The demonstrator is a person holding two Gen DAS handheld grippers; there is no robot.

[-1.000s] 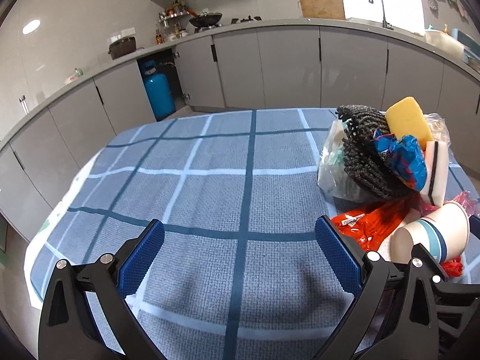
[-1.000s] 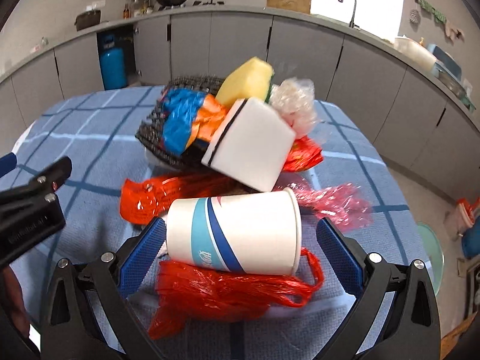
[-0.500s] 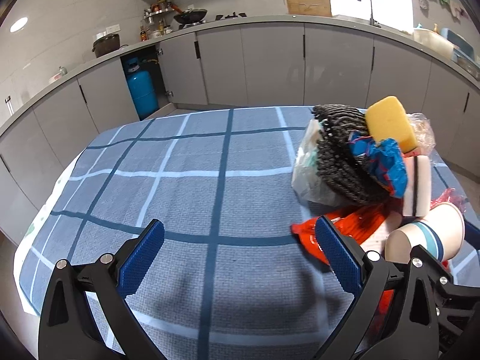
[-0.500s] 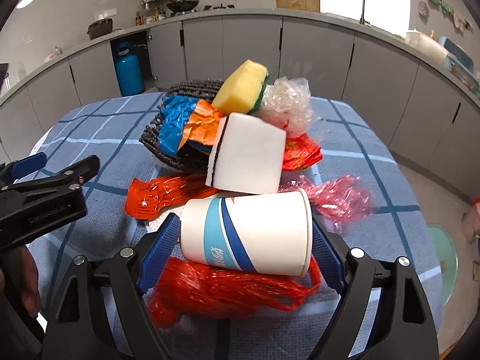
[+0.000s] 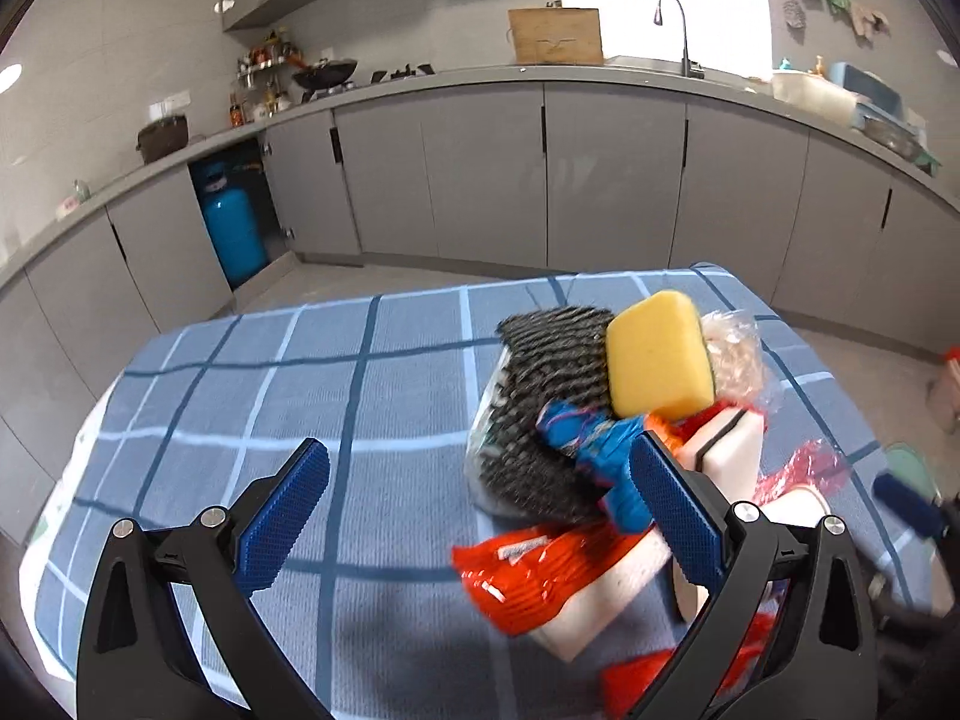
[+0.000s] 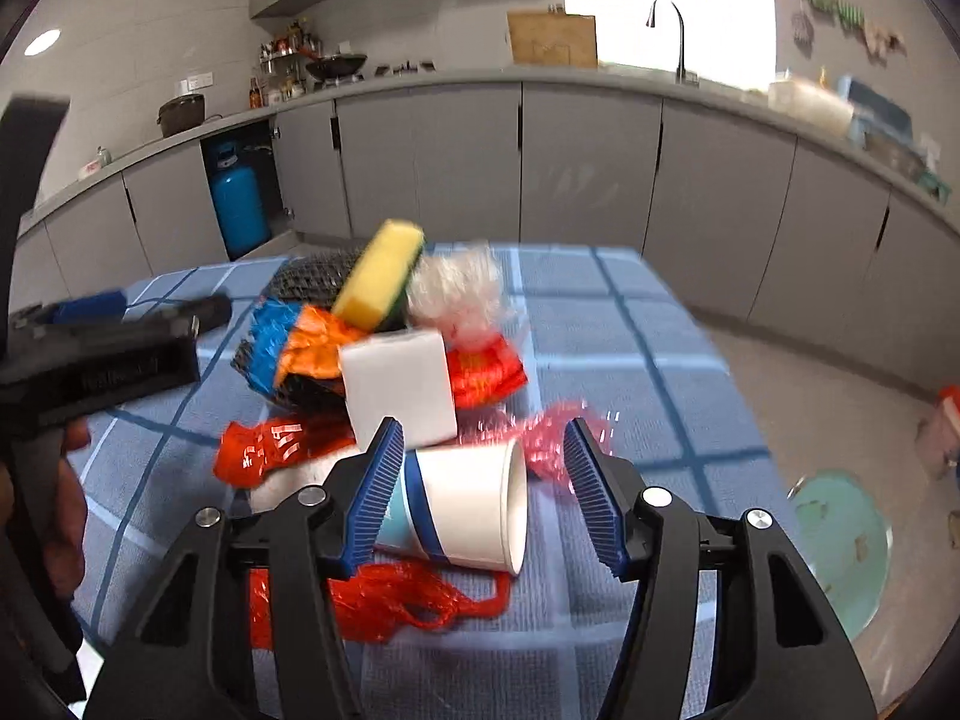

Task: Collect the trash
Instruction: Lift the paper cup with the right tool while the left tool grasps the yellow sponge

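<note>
A heap of trash lies on the blue checked tablecloth [image 5: 252,396]: a yellow sponge [image 5: 657,363], a black knitted cloth [image 5: 540,396], a blue wrapper [image 5: 600,450], a white block [image 6: 399,387], orange wrappers [image 5: 528,576], red net [image 6: 384,600] and a paper cup [image 6: 468,507] on its side. My right gripper [image 6: 483,489] is open, its jaws on either side of the cup, the right pad apart from it. My left gripper [image 5: 474,516] is open and empty, left of the heap.
Grey kitchen cabinets and a counter with a sink run along the back. A blue gas cylinder [image 5: 231,231] stands in an open cabinet. A pale green bin [image 6: 840,534] sits on the floor to the right of the table. The table's right edge is close to the heap.
My right gripper has narrowed around the cup and lifted. My left gripper has swung right, toward the heap, and both views have risen above the table.
</note>
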